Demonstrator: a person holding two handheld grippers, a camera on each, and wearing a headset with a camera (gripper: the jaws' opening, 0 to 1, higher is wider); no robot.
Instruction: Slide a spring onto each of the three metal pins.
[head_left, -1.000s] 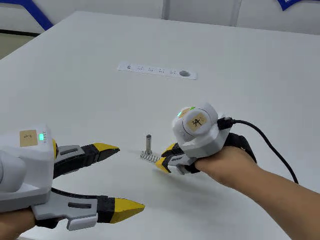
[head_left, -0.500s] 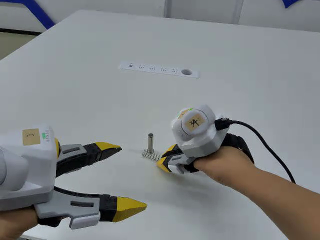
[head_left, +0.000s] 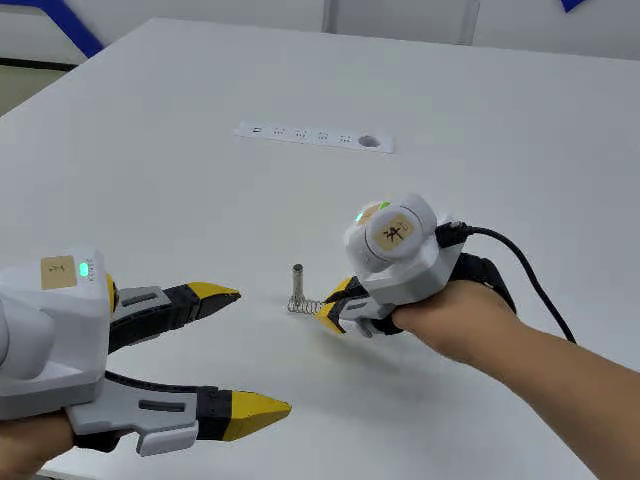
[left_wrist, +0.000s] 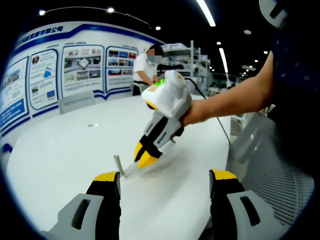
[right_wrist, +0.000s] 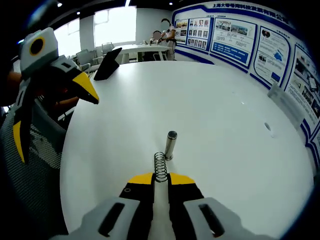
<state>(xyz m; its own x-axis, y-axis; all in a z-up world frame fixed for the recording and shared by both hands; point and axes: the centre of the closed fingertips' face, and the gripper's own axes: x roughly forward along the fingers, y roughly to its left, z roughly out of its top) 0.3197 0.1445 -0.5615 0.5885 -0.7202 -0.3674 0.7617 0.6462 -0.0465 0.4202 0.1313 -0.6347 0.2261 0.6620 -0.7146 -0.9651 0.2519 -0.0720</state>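
One small metal pin (head_left: 297, 285) stands upright on the white table; it also shows as the pin (right_wrist: 170, 144) and pin (left_wrist: 117, 164). A short steel spring (head_left: 306, 306) lies level with its free end at the pin's base. My right gripper (head_left: 332, 309) is shut on the spring (right_wrist: 160, 167), whose coils stick out past the yellow tips toward the pin. My left gripper (head_left: 245, 352) is open at the lower left, jaws wide apart, well clear of the pin. In the left gripper view the spring (left_wrist: 129, 169) shows under the right gripper (left_wrist: 143, 159).
A white power strip (head_left: 313, 137) lies flat further back on the table. A black cable (head_left: 530, 280) trails from the right gripper across the table. A person stands far off behind the table in the left gripper view.
The right gripper lifted slightly and shifted a little right with the spring. The left gripper has stayed in place, open.
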